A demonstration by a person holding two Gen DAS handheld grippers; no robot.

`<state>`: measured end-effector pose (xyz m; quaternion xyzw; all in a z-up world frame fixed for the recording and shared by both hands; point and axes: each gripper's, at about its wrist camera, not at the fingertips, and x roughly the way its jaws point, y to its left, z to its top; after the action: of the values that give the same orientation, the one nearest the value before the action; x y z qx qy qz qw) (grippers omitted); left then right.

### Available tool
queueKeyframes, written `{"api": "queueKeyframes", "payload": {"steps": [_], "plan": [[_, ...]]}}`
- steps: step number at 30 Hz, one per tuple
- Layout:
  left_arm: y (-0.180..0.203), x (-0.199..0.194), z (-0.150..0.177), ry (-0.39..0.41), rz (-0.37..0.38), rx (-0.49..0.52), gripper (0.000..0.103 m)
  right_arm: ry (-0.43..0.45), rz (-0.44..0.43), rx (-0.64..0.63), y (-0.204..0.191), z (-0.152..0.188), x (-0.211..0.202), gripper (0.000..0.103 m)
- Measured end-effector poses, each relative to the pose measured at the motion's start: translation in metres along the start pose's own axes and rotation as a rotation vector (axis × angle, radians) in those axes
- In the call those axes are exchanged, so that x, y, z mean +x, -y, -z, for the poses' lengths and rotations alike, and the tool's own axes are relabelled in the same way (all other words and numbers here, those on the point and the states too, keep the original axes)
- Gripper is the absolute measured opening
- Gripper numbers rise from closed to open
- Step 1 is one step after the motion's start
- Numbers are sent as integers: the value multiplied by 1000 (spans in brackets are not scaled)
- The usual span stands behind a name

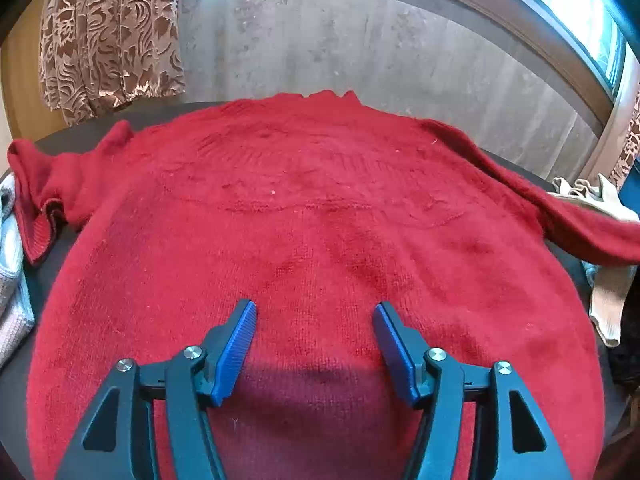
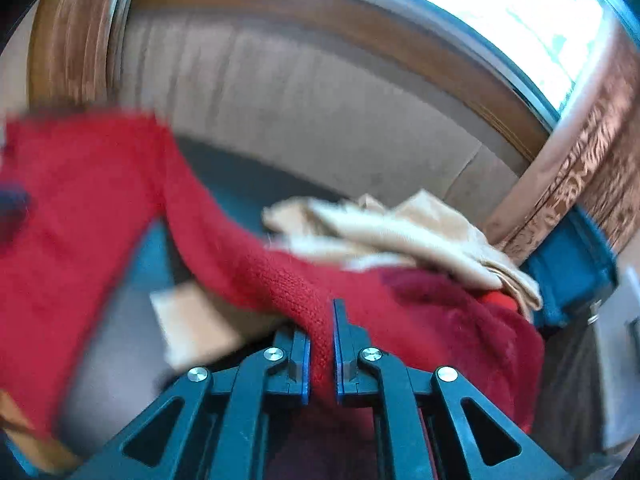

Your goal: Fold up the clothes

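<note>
Both tools look like the same build: the left gripper (image 1: 315,312) and right gripper (image 2: 321,320) have dark teal-black plastic linkage arms with triangular cutouts near the base. Each one has four shiny round silver screw heads at the pivots. The fingers (image 1: 236,354) are lined with bright blue pads, ribbed with fine grooves on the gripping face.
</note>
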<state>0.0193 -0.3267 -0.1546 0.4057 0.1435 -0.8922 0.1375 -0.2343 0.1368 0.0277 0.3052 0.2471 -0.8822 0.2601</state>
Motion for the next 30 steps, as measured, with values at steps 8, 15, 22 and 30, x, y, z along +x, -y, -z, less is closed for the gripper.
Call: {"api": "queueKeyframes", "payload": {"steps": [8, 15, 22, 30], "plan": [[-7, 0, -1, 1, 42, -5, 65, -151, 7, 417, 109, -80, 84, 13], [-13, 1, -1, 6, 60, 7, 67, -208, 321, 381, 116, -93, 133, 49], [-11, 0, 0, 10, 58, 11, 67, 12, -218, 147, -22, -108, 96, 63], [-14, -8, 9, 20, 76, 26, 67, -252, -633, 216, -158, -102, 224, 59]]}}
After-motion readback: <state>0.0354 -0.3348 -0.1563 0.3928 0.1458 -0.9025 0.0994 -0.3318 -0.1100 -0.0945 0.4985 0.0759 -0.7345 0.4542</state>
